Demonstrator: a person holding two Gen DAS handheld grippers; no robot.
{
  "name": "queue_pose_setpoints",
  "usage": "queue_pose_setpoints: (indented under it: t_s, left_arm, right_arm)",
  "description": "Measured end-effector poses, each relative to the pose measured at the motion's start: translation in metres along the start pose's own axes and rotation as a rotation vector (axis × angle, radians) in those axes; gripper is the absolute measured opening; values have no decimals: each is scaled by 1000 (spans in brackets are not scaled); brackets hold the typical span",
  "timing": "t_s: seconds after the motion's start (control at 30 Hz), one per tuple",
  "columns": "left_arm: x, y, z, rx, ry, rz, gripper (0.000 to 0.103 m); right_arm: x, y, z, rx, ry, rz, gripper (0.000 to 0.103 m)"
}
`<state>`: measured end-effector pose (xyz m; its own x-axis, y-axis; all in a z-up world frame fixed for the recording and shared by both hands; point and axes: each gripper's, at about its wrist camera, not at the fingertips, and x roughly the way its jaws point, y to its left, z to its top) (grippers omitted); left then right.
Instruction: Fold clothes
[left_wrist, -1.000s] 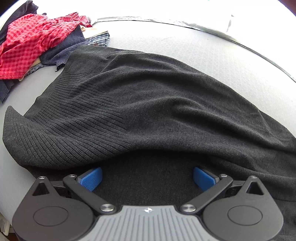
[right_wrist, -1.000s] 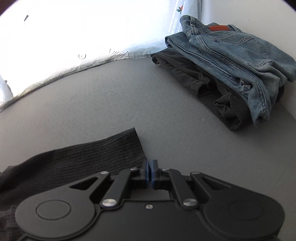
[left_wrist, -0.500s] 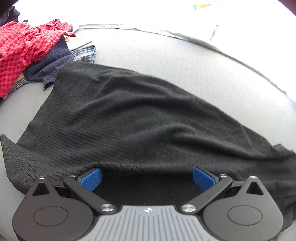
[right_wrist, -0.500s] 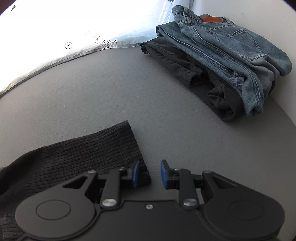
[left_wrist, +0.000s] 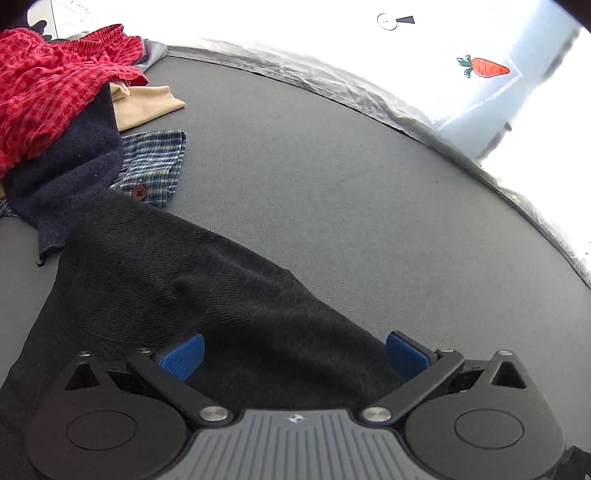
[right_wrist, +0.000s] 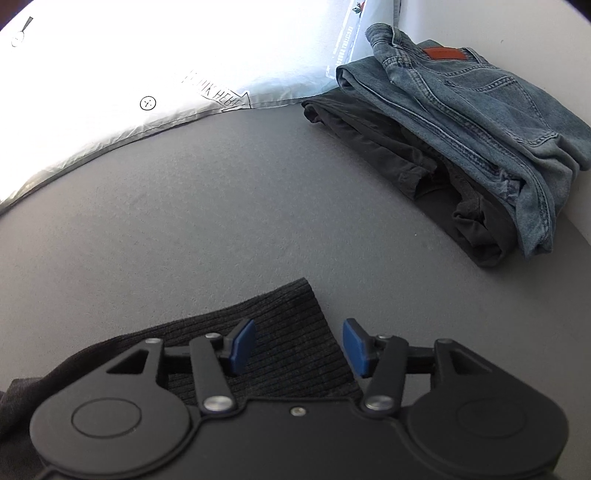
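Both grippers free, nothing held: left gripper (left_wrist: 293, 354) has jaws spread wide over the body of the dark grey knit sweater (left_wrist: 177, 295), right gripper (right_wrist: 299, 345) has jaws open too, straddling the sweater's ribbed cuff/hem end (right_wrist: 291, 332) with blue pads (right_wrist: 242, 345) either side of the fabric. Sweater lies on the grey table (left_wrist: 332, 184), one end running up toward the unfolded pile on the left (red checked garment (left_wrist: 48, 92), navy knit (left_wrist: 62, 173), blue plaid shirt (left_wrist: 155, 162)), touching or overlapping the navy piece, can't tell which. Folded jeans (right_wrist: 480, 110) on a dark garment sit well apart, far right, likely the done stack. My read: fold in progress, next grab pending. To do it well: drop each jaw so one pad slides under the edge, pinch only the top layer plus its own edge, not a bunched wad; right takes the ribbed corner, left takes the matching edge, not mid-panel as it sits now. Lift both level, keep the span taut, lay over without dragging. Risk: knit is stretchy and saggy, so uneven lift skews the fold, and the far end could snag the navy knit
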<state>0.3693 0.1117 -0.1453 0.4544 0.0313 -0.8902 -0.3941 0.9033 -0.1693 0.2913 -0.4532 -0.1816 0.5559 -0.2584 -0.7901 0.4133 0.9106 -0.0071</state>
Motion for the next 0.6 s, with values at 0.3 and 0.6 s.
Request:
queue_pose_setpoints:
  t_s: [0.3,0.6]
  left_arm:
    - [20,-22,-1,53,21,124,102]
    - [5,-19,-13,29,-124,216,11]
  right_arm:
    - [28,5,16,-27,34,3,66]
    - [28,-4,20,76,35,119,11]
